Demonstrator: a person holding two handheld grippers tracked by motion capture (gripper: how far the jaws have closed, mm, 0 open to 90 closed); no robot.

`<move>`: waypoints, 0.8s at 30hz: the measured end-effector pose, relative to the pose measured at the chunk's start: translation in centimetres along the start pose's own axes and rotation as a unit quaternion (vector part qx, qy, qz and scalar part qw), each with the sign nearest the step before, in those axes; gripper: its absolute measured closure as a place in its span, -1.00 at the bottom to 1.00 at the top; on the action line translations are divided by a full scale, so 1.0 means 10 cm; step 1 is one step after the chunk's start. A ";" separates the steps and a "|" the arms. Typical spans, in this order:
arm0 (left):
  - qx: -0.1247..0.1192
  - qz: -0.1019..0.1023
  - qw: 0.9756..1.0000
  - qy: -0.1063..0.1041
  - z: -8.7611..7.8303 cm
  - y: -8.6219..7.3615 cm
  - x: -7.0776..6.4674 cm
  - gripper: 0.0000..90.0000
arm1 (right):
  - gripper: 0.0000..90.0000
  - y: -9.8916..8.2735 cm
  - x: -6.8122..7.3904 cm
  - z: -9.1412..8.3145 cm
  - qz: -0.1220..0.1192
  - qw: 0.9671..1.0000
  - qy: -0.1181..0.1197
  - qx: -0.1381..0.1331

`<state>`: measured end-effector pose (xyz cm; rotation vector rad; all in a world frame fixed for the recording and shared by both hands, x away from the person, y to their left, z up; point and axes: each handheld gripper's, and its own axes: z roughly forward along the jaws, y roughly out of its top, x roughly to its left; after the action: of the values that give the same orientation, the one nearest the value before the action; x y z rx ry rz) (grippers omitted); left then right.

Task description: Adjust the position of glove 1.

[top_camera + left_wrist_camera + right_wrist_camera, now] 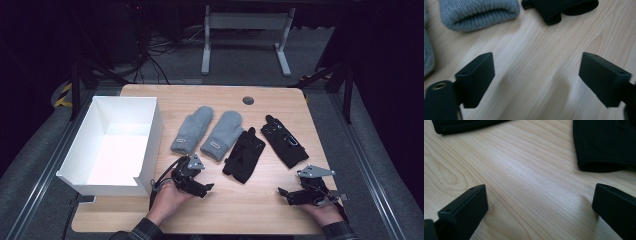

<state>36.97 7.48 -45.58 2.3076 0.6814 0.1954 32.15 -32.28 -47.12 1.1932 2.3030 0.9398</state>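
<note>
- Two pairs of gloves lie in a row across the middle of the wooden table [260, 200], cuffs toward the person, apparently laid out for easy picking: the left grey mitten [191, 130], the right grey mitten [223, 134], then the left black glove [244, 155] and the right black glove [285, 141].
- A white box [116, 145] stands open at the left of the frame, touching the table's edge, likely the place meant for the gloves (nothing lies in it).
- The left gripper [206, 188], lower centre-left, rests low over bare wood just below the mittens, jaws spread with nothing between them; its own view shows a mitten cuff [480, 13] at upper left.
- The right gripper [284, 194], lower right, sits likewise spread and empty, near the right black glove's cuff [602, 143].
- The mittens are thick ribbed knit, rounded, with small labels; the black gloves look smooth and thin, though their dark fabric hides detail.
- The table is pale, grained wood.
</note>
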 end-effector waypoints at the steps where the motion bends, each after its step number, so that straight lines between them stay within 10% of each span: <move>1: 0.000 0.005 1.000 0.003 0.00 0.04 0.01 -0.65 | -0.99 0.00 0.00 0.00 0.000 1.000 0.000 0.000; 24: -0.014 0.015 0.999 0.031 0.14 0.64 0.35 -0.57 | -0.99 0.00 0.00 0.00 0.001 1.000 0.000 -0.001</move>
<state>43.03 4.58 -42.52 2.2938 0.6711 0.2910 32.12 -32.28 -47.13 1.1954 2.3012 0.9422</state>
